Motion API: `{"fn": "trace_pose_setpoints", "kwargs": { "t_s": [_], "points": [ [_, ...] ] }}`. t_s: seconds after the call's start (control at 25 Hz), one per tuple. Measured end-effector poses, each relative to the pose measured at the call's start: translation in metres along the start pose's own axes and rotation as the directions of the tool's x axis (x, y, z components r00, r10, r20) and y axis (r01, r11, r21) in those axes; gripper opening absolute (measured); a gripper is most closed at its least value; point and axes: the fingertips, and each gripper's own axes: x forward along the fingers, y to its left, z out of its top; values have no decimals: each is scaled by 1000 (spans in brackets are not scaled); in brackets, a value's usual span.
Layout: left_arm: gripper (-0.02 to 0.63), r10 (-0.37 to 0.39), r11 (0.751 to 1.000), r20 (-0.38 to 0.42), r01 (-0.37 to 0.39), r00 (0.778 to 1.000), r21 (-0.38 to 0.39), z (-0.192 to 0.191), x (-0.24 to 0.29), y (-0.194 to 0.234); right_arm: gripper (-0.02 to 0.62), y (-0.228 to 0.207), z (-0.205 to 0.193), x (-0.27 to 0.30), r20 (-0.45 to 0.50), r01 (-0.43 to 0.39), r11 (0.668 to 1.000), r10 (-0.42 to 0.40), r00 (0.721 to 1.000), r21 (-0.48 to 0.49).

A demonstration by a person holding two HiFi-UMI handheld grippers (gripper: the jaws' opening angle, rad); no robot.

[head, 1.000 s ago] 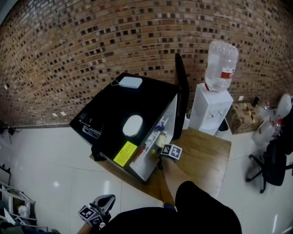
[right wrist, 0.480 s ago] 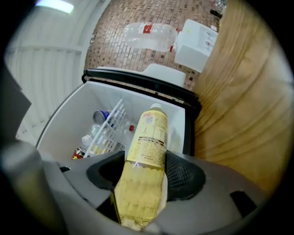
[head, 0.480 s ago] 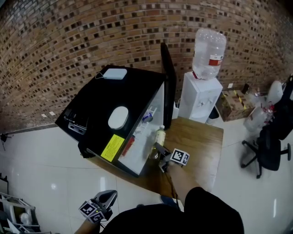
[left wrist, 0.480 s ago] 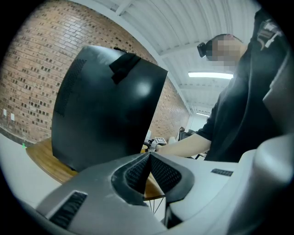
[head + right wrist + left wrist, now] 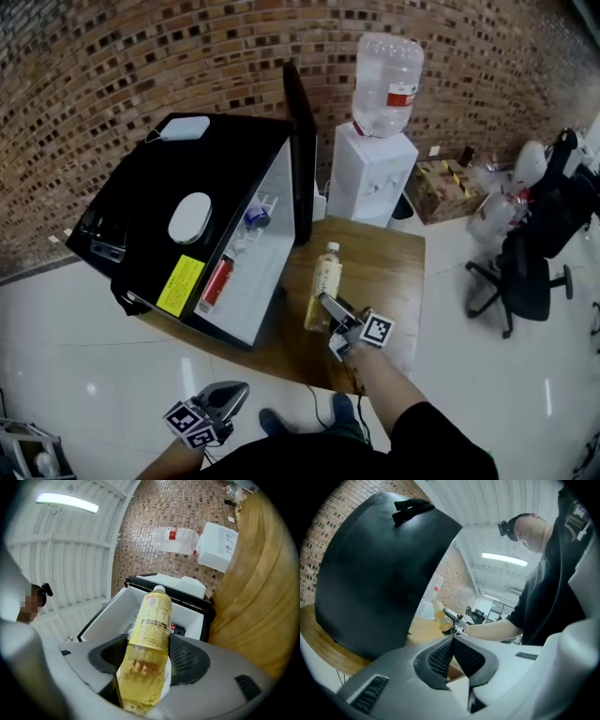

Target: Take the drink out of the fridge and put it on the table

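A clear bottle of yellow drink [image 5: 325,279] with a white cap stands nearly upright over the wooden table [image 5: 384,272], just right of the open black fridge [image 5: 225,173]. My right gripper [image 5: 324,317] is shut on the bottle's lower half; in the right gripper view the bottle [image 5: 151,630] fills the gap between the dark pads [image 5: 185,660]. I cannot tell whether its base touches the wood. My left gripper [image 5: 229,395] hangs low at the bottom left, away from the table, jaws shut [image 5: 452,642] and empty. The left gripper view also shows the bottle [image 5: 438,616] far off.
The fridge door [image 5: 300,150] stands open toward the wall. A red can [image 5: 217,279] and a blue-capped item [image 5: 255,217] remain inside. A white water dispenser [image 5: 373,173] with its jug [image 5: 386,70] stands behind the table. An office chair [image 5: 525,272] is at right.
The right gripper has carried the bottle out of the fridge doorway and rightward, over the wooden table. The head view has swung, shifting the fridge left. The left gripper has stayed low.
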Motion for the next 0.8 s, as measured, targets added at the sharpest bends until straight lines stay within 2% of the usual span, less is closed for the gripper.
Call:
{"fn": "trace_pose_setpoints", "kwargs": {
  "t_s": [0.32,0.48,0.8],
  "points": [
    [-6,-14,999,20,15,1000,-36,-17,112,-38,291,29,61,-60,-126,-113,986,97,987,-119],
    [-6,-32,998,30,33,999,-47,-24,162,-51,291,38,78,-88,-204,-205,957,163,965,-204],
    [-6,-33,998,29,34,999,-57,-48,226,-57,291,30,100,-137,-182,-352,909,316,931,-223]
  ]
}}
